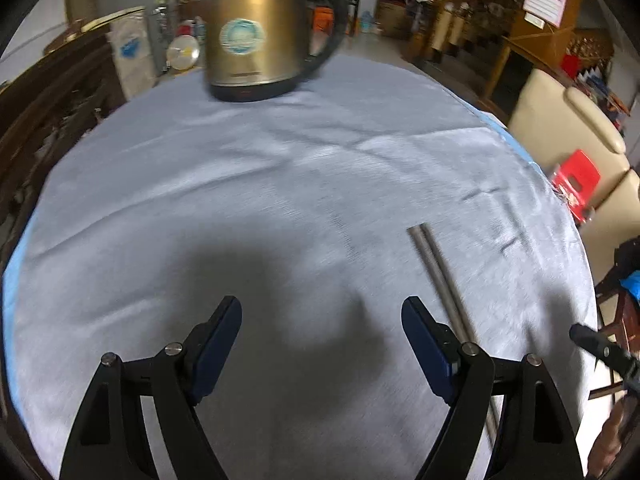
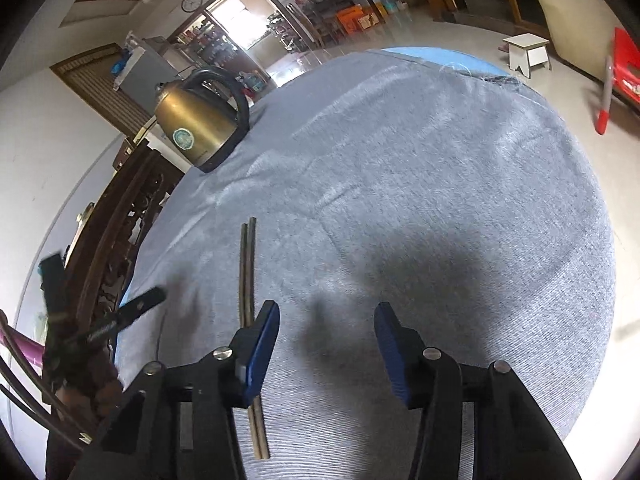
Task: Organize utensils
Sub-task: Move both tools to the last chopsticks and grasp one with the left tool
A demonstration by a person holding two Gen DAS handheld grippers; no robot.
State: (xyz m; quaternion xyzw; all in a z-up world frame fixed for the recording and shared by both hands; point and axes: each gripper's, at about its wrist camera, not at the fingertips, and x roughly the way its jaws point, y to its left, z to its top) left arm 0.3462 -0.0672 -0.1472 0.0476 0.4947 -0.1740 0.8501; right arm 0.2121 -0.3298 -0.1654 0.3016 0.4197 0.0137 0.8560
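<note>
Cluttered household room all round, and under both cameras a round tabletop (image 1: 280,168) draped in a pale grey-blue, slightly wrinkled cloth. Going left to right in the left wrist view: a brass-coloured electric kettle (image 1: 256,28) with a black handle stands at the upper middle, far from my work; my left tongs (image 1: 322,344) sit at the bottom centre, jaws wide apart with only bare cloth and shadow between them; just beyond the right-hand pad lies the pair of metal chopsticks (image 1: 436,276), running from the middle right down under that finger.

In the right wrist view the kettle (image 2: 196,128) is at the upper left, the chopsticks (image 2: 247,268) lie side by side at the lower left, passing under the left-hand pad, and my right tongs (image 2: 326,344) at the bottom centre stand partly open, holding nothing.

I judge the chopsticks stiff, light and slick: thin, smooth grey rods, touching along their length. The soft cloth should let a pad dig under them. I would grip across both near the middle, squarely, so they neither roll apart nor pivot.
</note>
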